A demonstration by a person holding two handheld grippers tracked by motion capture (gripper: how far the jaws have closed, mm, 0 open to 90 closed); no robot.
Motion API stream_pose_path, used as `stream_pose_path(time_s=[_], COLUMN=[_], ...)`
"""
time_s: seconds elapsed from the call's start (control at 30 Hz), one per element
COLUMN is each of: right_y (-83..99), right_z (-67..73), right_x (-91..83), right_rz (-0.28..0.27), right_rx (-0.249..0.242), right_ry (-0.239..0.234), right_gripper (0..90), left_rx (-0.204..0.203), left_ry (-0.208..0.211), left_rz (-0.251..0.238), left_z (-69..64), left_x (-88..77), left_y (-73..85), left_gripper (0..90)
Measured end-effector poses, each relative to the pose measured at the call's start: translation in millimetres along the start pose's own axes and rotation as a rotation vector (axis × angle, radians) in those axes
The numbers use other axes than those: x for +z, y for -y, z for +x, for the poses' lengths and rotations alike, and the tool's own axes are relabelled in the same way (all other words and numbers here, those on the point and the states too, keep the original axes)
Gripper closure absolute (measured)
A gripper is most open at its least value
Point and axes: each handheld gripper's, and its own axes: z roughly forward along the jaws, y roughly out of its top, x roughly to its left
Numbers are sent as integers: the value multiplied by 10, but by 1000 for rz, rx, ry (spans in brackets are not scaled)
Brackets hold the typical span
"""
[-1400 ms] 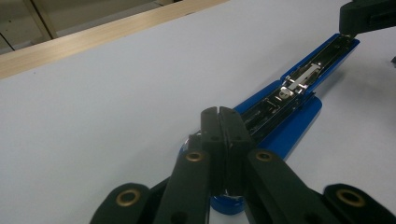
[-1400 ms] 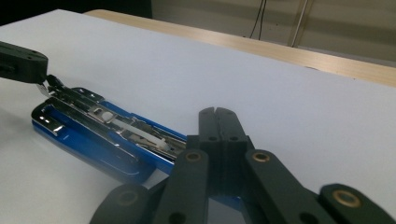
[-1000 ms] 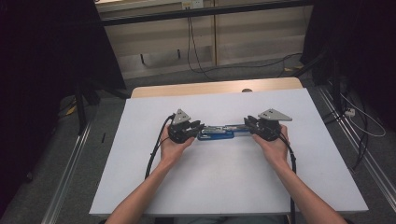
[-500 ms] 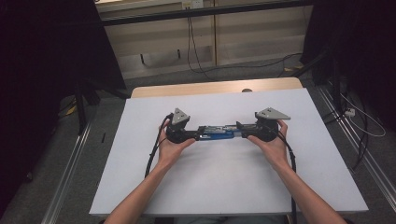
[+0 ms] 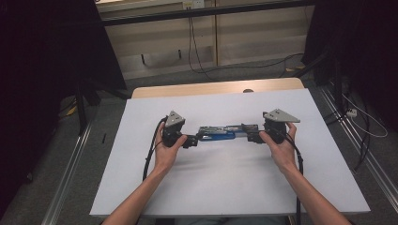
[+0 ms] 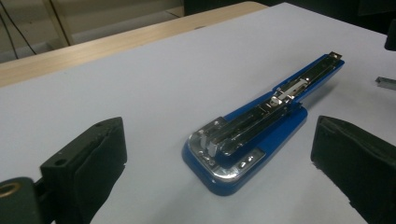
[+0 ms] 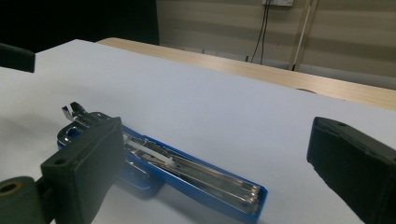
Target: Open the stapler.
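From the high view, the blue stapler [image 5: 217, 134] lies opened out flat on the white table [image 5: 225, 187], stretched between the left gripper [image 5: 188, 140] and the right gripper [image 5: 253, 136], one at each end. Both sets of jaws have just been opening, and neither holds it now.

In the left gripper view, the black jaws stand wide apart with the stapler [image 6: 252, 135] resting free on the table ahead of them, its metal base plate nearest; no pad touches it. A small strip of staples [image 6: 385, 82] lies off to one side.

In the right gripper view, the jaws are likewise spread wide, and the stapler [image 7: 187, 175] passes partly behind one jaw (contact there cannot be told).

The risk, as I judge it: a careless regrasp could nudge the loose stapler sideways or spill staples from the exposed magazine.
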Motion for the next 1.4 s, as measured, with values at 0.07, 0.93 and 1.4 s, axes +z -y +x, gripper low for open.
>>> stream_pose_path(time_s=[0.07, 0.93, 1.4], right_y=[8, 199, 328], right_z=[-25, -145, -257], right_x=[-31, -533, -873], right_rz=[-4, -21, -40], right_rx=[-6, 21, 57], right_ry=[6, 59, 106], right_gripper=[44, 71, 73], left_rx=[5, -22, -52], left_ry=[9, -120, -171], left_rz=[-3, -63, -89], left_z=[6, 66, 115], left_x=[-37, -831, -1202], left_y=[12, 436, 608], left_gripper=[35, 42, 42])
